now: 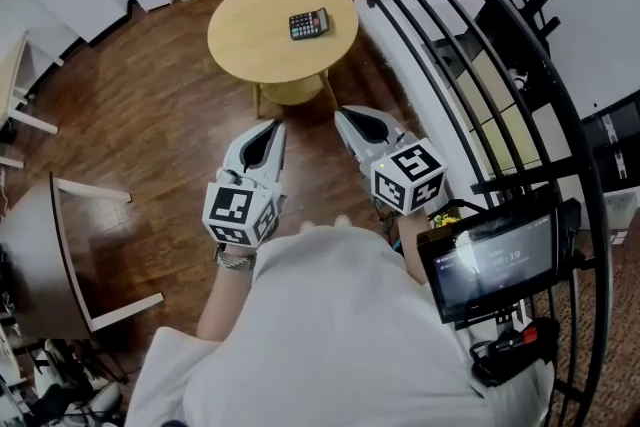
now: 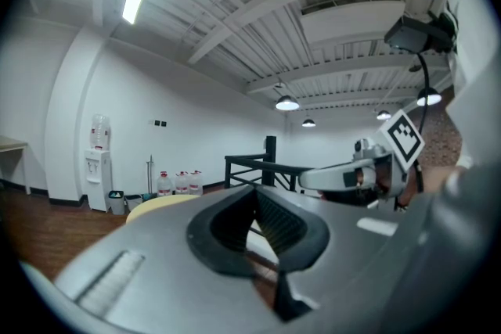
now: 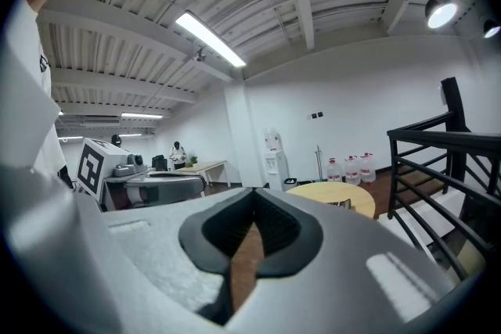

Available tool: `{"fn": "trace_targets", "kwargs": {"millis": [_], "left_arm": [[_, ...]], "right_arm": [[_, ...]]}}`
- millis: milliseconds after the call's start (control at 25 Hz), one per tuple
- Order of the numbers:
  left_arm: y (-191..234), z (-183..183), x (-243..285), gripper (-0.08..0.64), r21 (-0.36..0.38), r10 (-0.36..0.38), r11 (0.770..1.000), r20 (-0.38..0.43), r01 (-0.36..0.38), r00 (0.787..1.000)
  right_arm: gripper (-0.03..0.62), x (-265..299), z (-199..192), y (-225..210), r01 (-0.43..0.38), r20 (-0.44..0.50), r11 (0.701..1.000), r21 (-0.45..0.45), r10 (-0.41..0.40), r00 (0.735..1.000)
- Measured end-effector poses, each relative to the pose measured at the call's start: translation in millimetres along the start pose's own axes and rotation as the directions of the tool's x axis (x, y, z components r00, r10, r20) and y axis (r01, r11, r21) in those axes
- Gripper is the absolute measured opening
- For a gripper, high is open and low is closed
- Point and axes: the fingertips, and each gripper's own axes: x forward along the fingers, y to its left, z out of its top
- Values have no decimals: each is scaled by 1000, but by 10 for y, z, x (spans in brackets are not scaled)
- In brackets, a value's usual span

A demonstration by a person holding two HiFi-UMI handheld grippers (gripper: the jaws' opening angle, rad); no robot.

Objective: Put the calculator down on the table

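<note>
Calculator (image 1: 309, 23) lies on round table (image 1: 250, 35); left gripper (image 1: 274, 126) and right gripper (image 1: 343, 114), shut and empty, risk nudging it off if advanced.

There's the calculator (image 1: 309, 23), a small dark rectangle lying flat with its keys facing up. It sits on the round pale-wood table (image 1: 250, 30), a little right of the top's middle and turned slightly askew. Nothing touches it, and it's well inside the rim.
</note>
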Motion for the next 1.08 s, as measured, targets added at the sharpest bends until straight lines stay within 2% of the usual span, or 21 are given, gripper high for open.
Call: {"fn": "trace_targets", "kwargs": {"millis": [240, 1080], "left_arm": [[16, 16, -19, 5, -2, 5, 1000, -1, -5, 1000], [39, -117, 89, 5, -41, -25, 999, -32, 24, 999]], "right_arm": [[2, 41, 7, 82, -27, -18, 999, -32, 27, 999], [2, 116, -39, 7, -11, -32, 999, -30, 10, 999]]}}
